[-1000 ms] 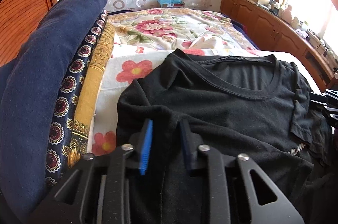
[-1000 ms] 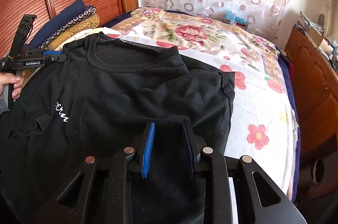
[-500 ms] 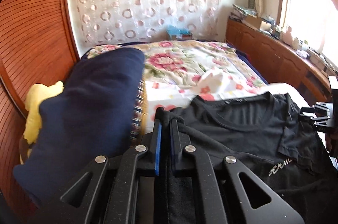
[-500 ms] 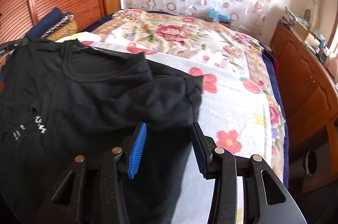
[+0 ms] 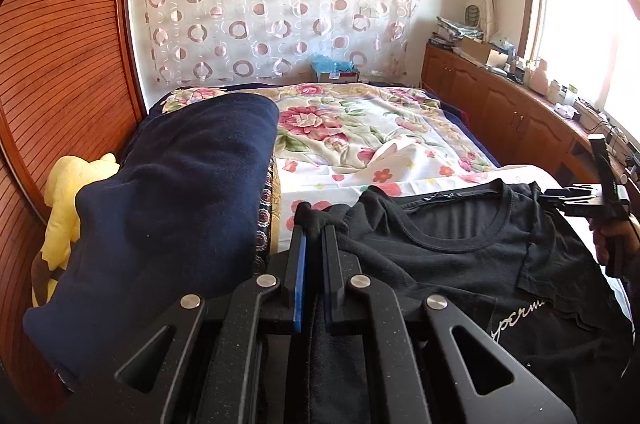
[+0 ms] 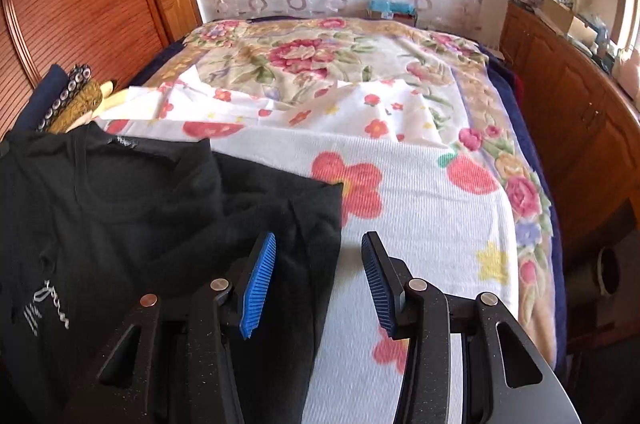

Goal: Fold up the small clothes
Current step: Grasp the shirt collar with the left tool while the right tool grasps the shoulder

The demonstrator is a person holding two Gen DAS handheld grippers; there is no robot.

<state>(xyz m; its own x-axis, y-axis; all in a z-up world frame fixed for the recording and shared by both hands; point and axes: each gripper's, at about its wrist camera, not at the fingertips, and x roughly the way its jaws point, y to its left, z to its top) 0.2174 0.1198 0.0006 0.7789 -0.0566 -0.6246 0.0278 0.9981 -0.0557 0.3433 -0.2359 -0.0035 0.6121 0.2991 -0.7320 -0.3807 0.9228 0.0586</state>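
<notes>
A black T-shirt (image 5: 452,256) with white script lies on the flowered bed, neckline toward the far end. My left gripper (image 5: 313,226) is shut on the shirt's left shoulder fabric, bunched between the jaws. In the right wrist view the shirt (image 6: 120,208) lies at the left with a folded sleeve near its right edge. My right gripper (image 6: 318,256) is open and empty, its jaws straddling the shirt's right edge over the white flowered towel (image 6: 420,200). The right gripper (image 5: 576,202) also shows at the far right of the left wrist view, held by a hand.
A navy folded blanket stack (image 5: 168,224) lies at the bed's left, with a yellow plush toy (image 5: 68,192) behind it. A wooden wardrobe (image 6: 80,0) stands on the left. A wooden cabinet (image 5: 512,112) with clutter runs along the right under the window.
My left gripper closed on the shirt's shoulder and lifted it. My right gripper opened wide and moved right to the shirt's edge.
</notes>
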